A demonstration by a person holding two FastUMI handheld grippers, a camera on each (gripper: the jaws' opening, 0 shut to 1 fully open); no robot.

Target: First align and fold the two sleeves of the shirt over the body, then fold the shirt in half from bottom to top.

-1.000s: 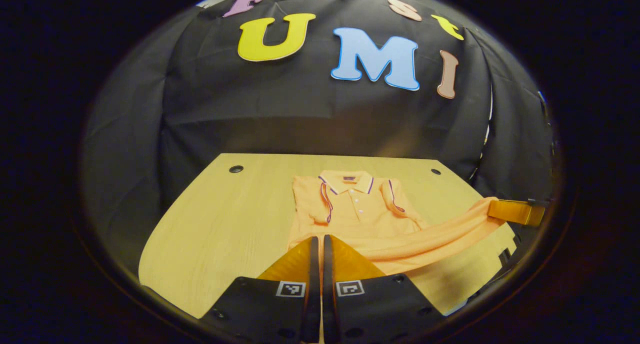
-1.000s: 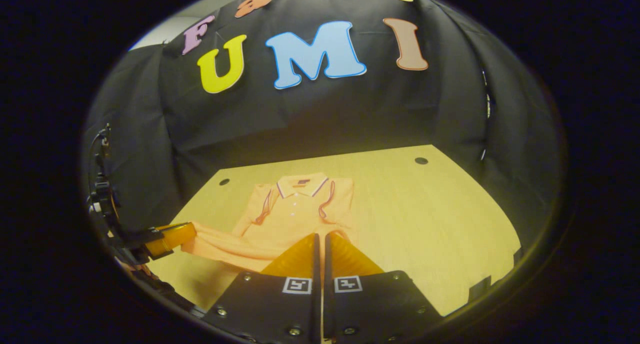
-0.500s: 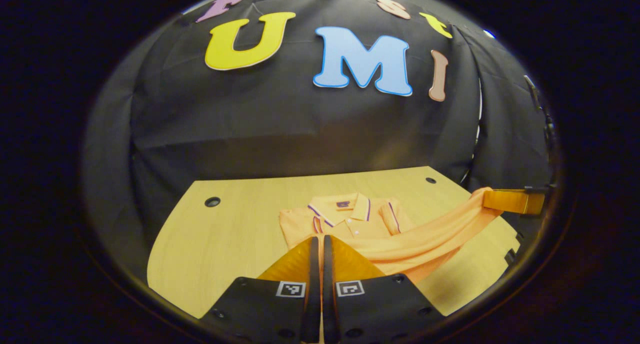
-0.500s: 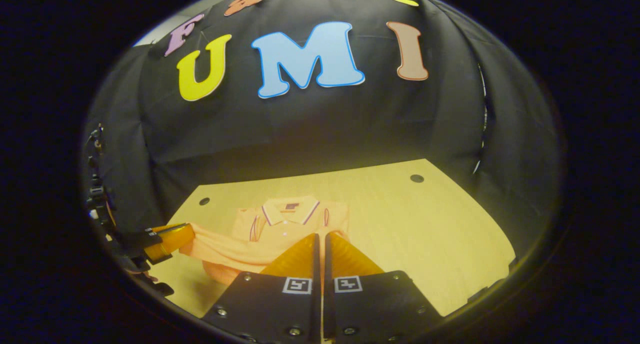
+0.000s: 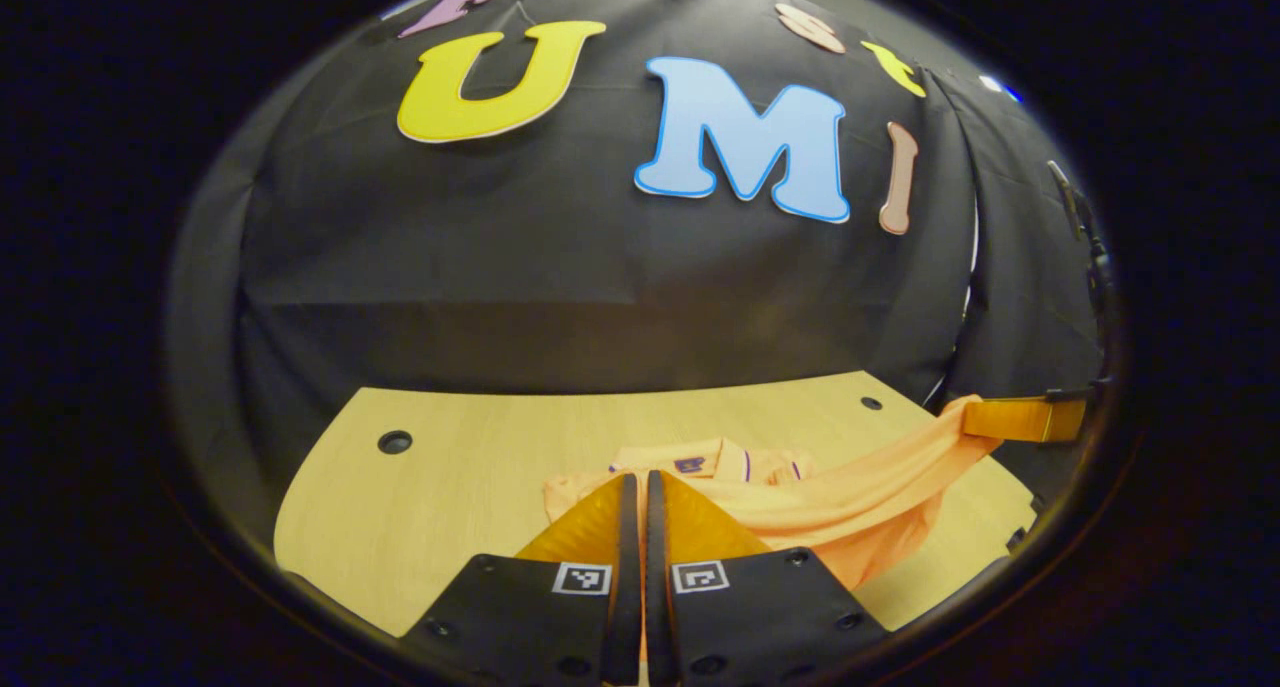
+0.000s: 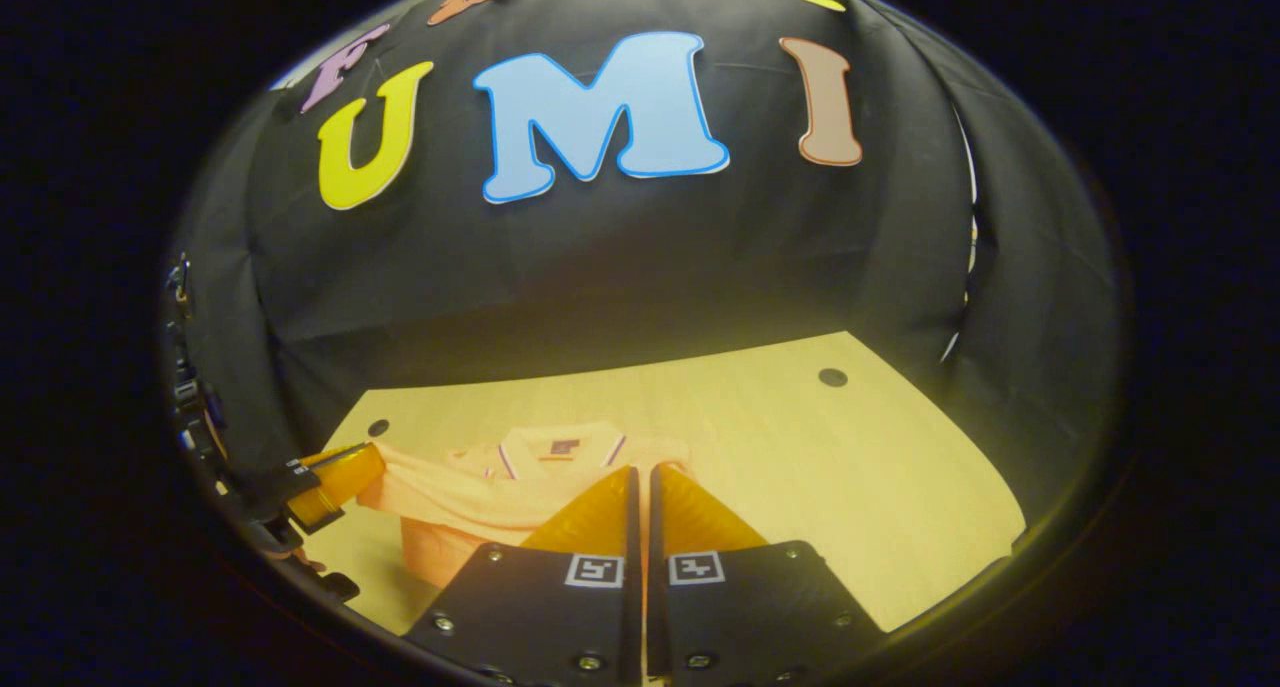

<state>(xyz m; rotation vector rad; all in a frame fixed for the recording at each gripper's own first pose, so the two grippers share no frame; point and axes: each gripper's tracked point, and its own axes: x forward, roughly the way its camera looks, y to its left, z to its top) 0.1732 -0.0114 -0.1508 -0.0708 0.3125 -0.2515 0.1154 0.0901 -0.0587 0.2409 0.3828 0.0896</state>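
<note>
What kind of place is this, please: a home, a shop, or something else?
Probably a recording booth, not a home. A black cloth wall closes in a bare wooden table with drilled holes, and the only item is an orange shirt held up by two grippers.

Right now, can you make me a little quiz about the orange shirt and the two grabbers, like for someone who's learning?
1. True or false: the left gripper and the right gripper each pinch the hem of the orange shirt.
2. Which part of the shirt lies flat at the far end: A) collar, B) a pocket, C) a hood?
3. What does the shirt lie on?

Key
1. True. Both are shut on the fabric, and the hem hangs lifted between them.
2. A.
3. The wooden table.
</note>
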